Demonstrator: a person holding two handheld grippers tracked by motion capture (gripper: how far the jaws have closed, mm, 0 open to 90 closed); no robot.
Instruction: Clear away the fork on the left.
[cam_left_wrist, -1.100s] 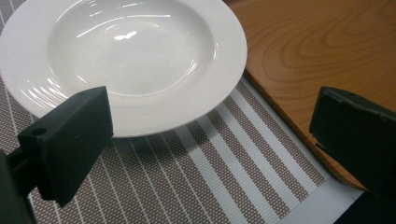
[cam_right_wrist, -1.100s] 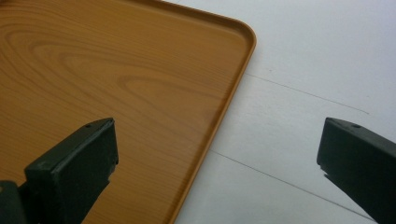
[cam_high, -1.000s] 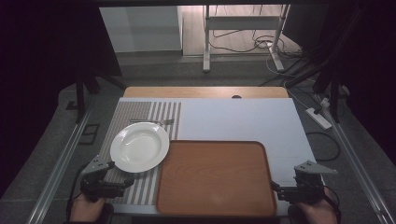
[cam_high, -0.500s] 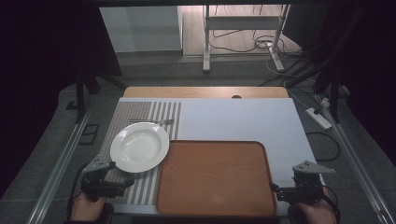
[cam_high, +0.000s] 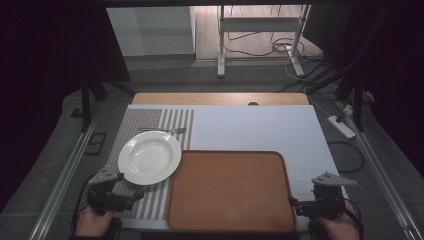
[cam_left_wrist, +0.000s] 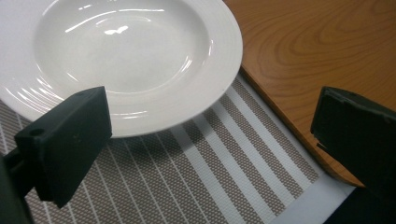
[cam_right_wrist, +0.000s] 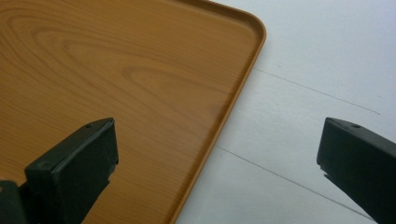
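Table (cam_high: 260, 127): striped mat (cam_high: 150, 200), wooden tray (cam_high: 230, 190).

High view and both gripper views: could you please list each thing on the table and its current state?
Plate: upright, empty, on the striped placemat, rim overlapping the tray edge.
Tray: flat, empty.
Fork: lying on the placemat behind the plate.
Left gripper: open, holding nothing, fingers near the plate rim.
Right gripper: open, holding nothing, straddling the tray's edge.

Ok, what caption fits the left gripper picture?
Open left gripper hovers over striped placemat, between white plate and wooden tray.
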